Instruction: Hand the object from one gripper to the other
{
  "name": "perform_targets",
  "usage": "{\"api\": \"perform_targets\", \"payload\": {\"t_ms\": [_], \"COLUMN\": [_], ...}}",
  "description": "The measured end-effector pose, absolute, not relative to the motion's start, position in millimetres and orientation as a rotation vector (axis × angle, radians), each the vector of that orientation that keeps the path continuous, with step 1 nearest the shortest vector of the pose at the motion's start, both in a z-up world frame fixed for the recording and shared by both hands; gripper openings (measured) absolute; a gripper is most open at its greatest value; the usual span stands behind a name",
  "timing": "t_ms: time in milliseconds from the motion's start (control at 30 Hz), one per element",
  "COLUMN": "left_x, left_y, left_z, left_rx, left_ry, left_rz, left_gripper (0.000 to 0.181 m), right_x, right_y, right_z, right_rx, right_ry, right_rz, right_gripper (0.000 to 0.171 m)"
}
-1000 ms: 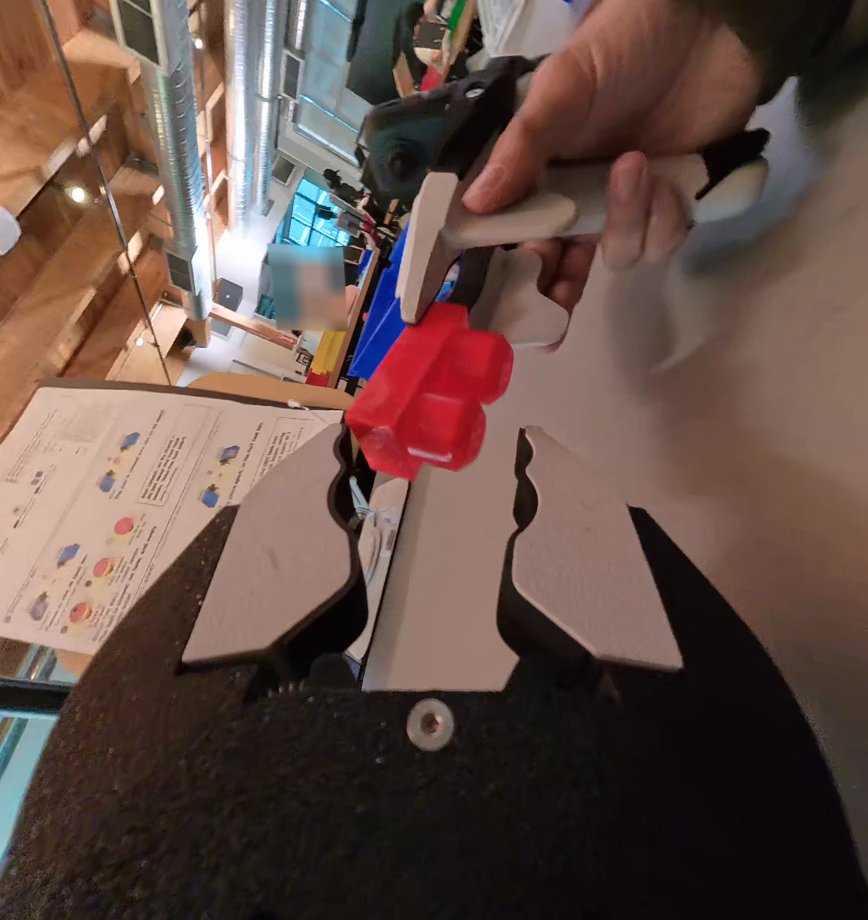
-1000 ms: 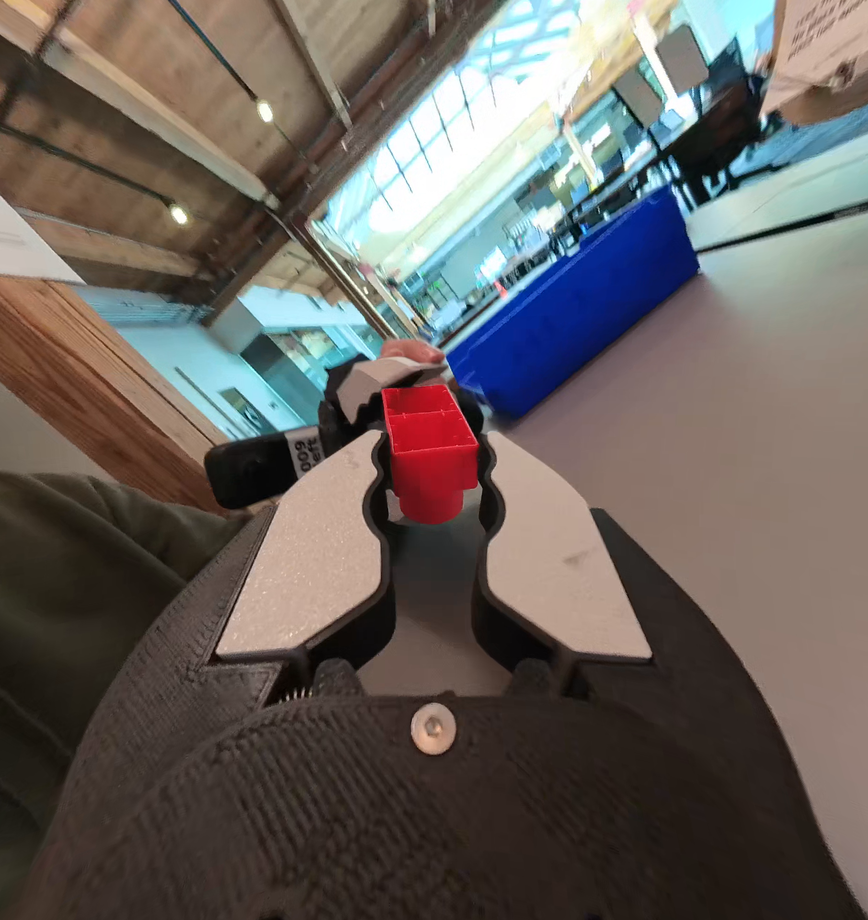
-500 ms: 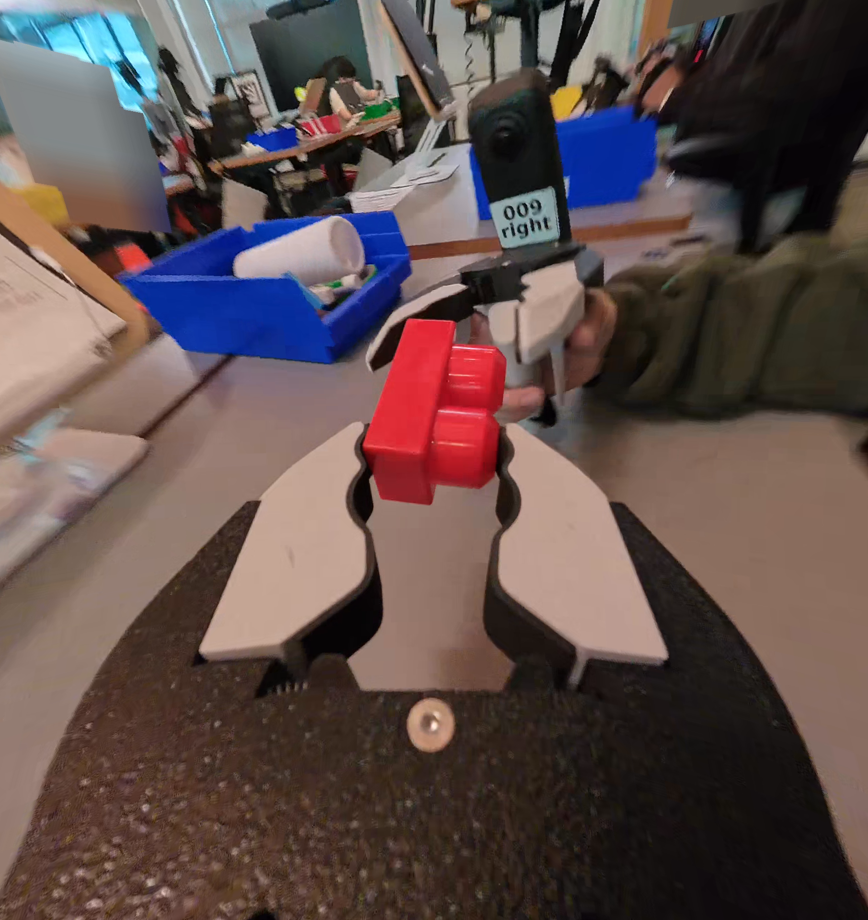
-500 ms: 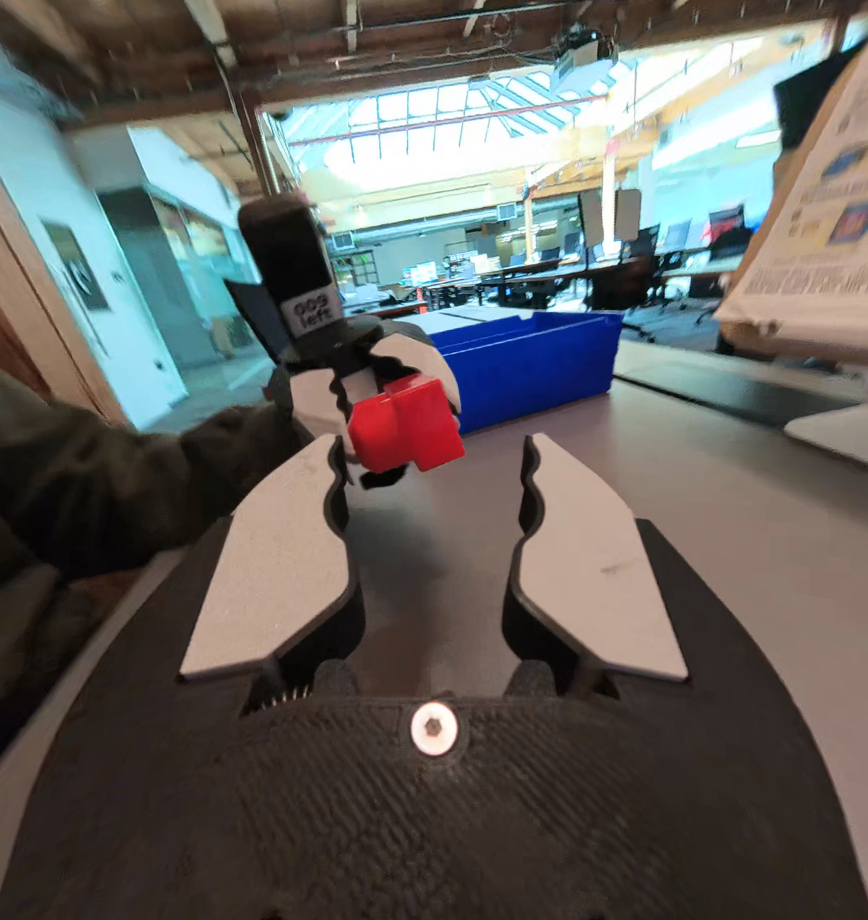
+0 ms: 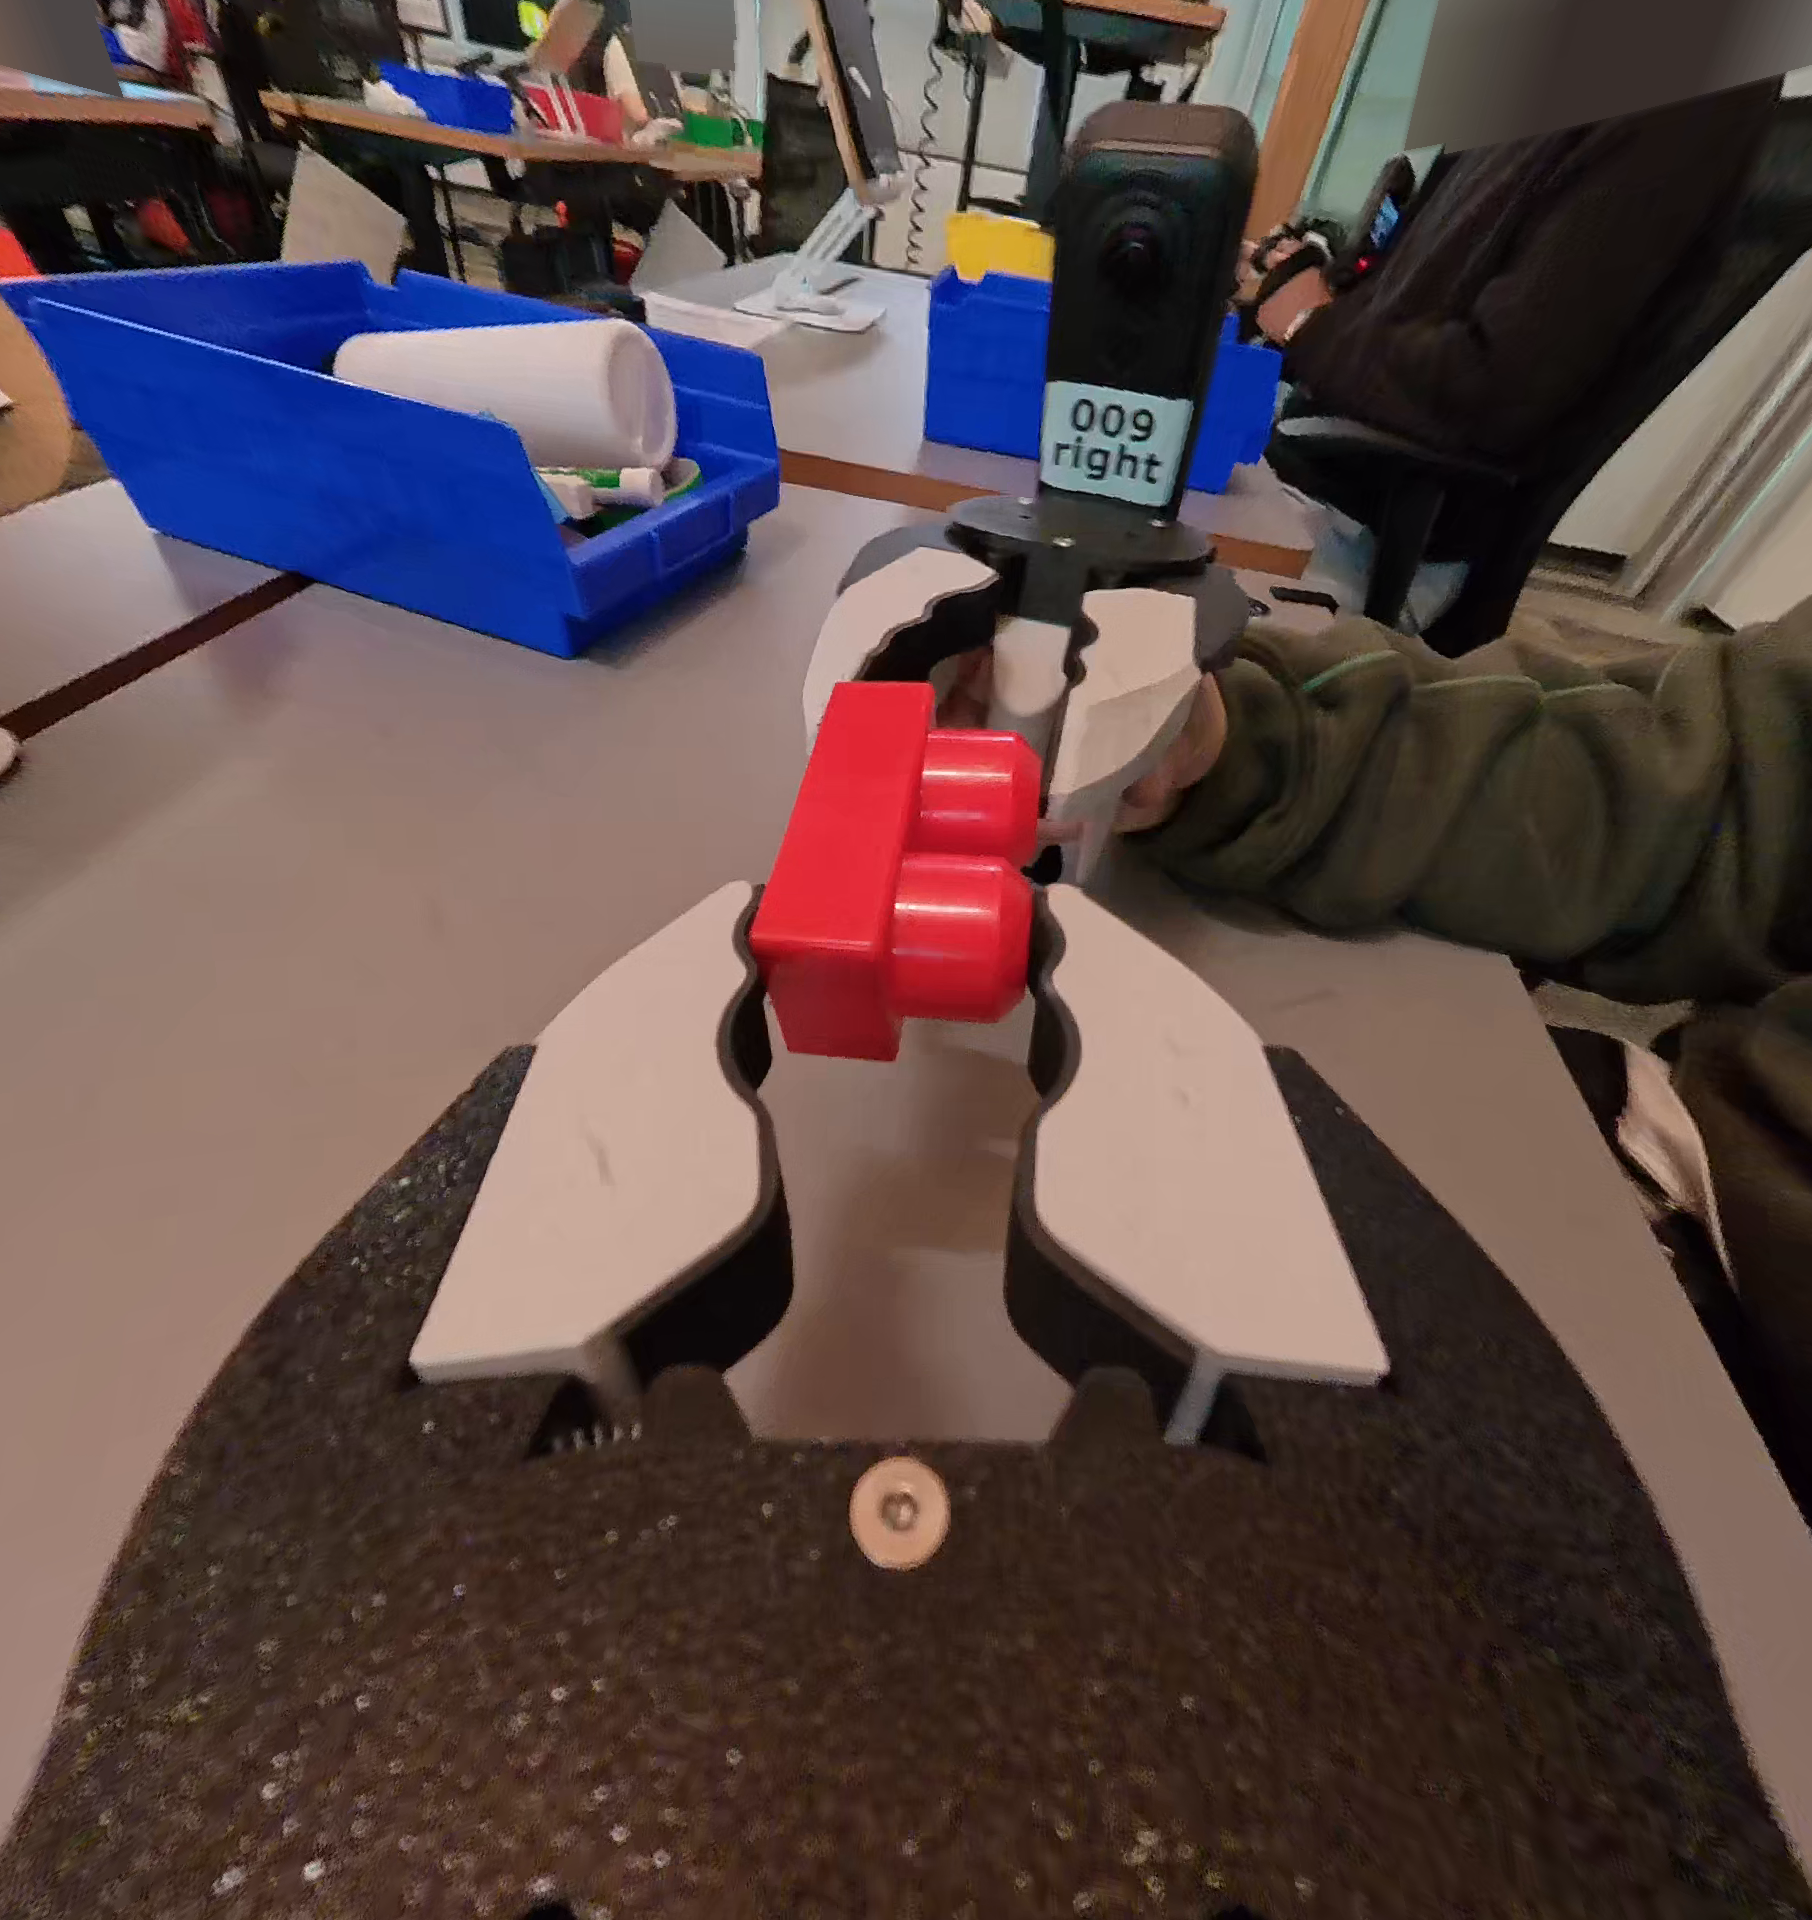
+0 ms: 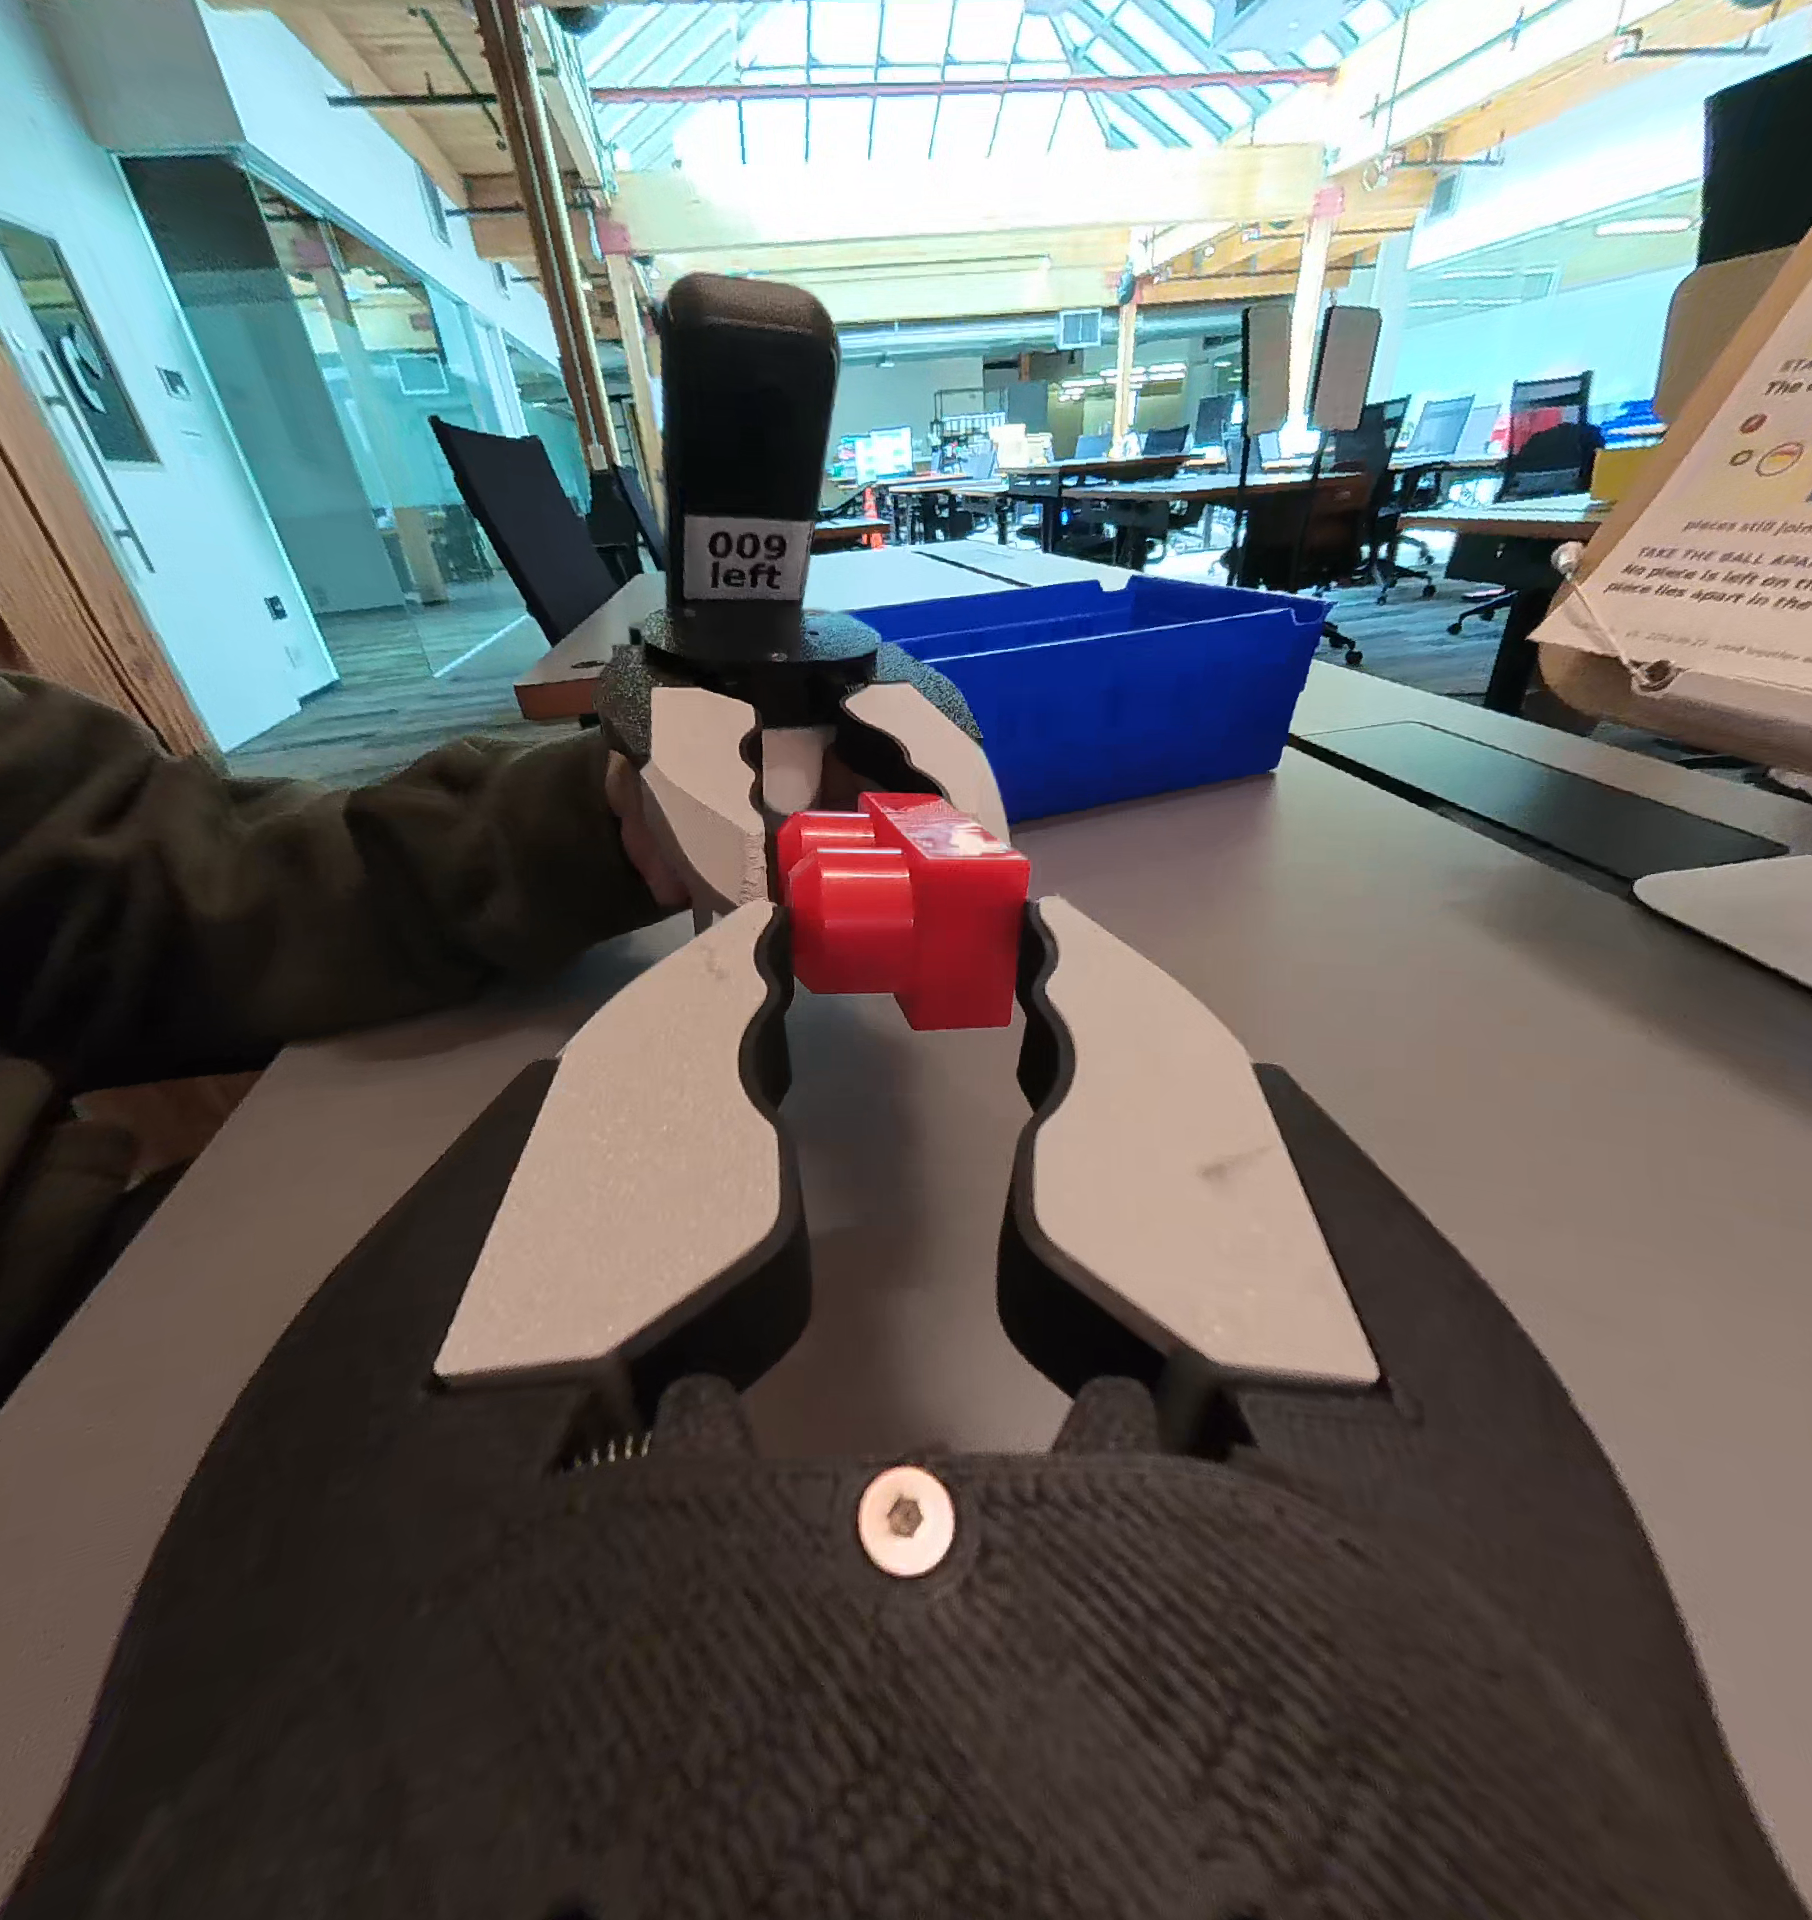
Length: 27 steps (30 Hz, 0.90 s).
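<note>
A red two-stud block (image 5: 881, 883) is held above the grey table (image 5: 310, 883). My left gripper (image 5: 897, 904) is shut on its near end, one finger on the flat base and the other on a stud top. My right gripper (image 5: 959, 774) faces it from behind and holds the block's far end. In the right wrist view the block (image 6: 912, 925) sits between the fingertips of my right gripper (image 6: 902, 920), which touch both its sides. My left gripper (image 6: 866, 842) grips the far end there. Both grippers hold the block at once.
A blue bin (image 5: 362, 488) with a white roll (image 5: 528, 384) stands at the back left, and another blue bin (image 5: 985, 374) stands behind. The right wrist view shows a blue bin (image 6: 1120, 717), an instruction sheet on a board (image 6: 1733, 551) and a black pad (image 6: 1525, 790). Olive sleeves (image 5: 1504, 790) flank the table.
A second ago only the right gripper held the block and the left was open. The left then took it and the right opened. Now the right has closed on it again.
</note>
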State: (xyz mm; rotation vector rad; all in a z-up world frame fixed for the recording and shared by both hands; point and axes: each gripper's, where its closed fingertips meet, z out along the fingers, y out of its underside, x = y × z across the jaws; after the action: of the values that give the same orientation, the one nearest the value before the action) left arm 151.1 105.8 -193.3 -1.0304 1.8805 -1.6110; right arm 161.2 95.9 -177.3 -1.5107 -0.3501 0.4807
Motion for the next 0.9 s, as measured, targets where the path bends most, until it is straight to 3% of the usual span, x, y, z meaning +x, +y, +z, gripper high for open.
{"api": "perform_targets", "payload": {"t_ms": [133,267,400,533,700,900], "left_x": [159.4,165.3,158.2,155.9,155.7,163.0], "left_y": [123.7,131.7,123.9,124.3,124.3,120.2], "left_z": [-191.2,-188.4,-195.1,-183.9,-182.0,-192.4], "left_rx": [-1.097,-1.194,-1.111,-1.006,-0.551,-0.368], "left_ry": [1.784,1.722,1.807,1.763,1.737,1.722], "left_rz": [-1.51,-1.489,-1.519,-1.539,-1.002,-0.704], "left_gripper": [0.07,0.076,0.062,0.065,0.065,0.036], "right_x": [178.1,184.4,175.1,177.9,185.5,175.4], "right_y": [101.9,104.0,100.9,98.6,99.9,98.7], "right_z": [-180.9,-188.1,-181.2,-175.4,-175.1,-179.4], "right_rx": [-1.555,-1.594,-1.545,-1.498,-1.451,-1.468], "right_ry": [-0.334,-0.323,-0.285,-0.172,0.01,0.009], "right_rz": [0.256,0.216,0.415,0.625,0.876,1.009], "right_gripper": [0.041,0.041,0.041,0.041,0.042,0.042]}}
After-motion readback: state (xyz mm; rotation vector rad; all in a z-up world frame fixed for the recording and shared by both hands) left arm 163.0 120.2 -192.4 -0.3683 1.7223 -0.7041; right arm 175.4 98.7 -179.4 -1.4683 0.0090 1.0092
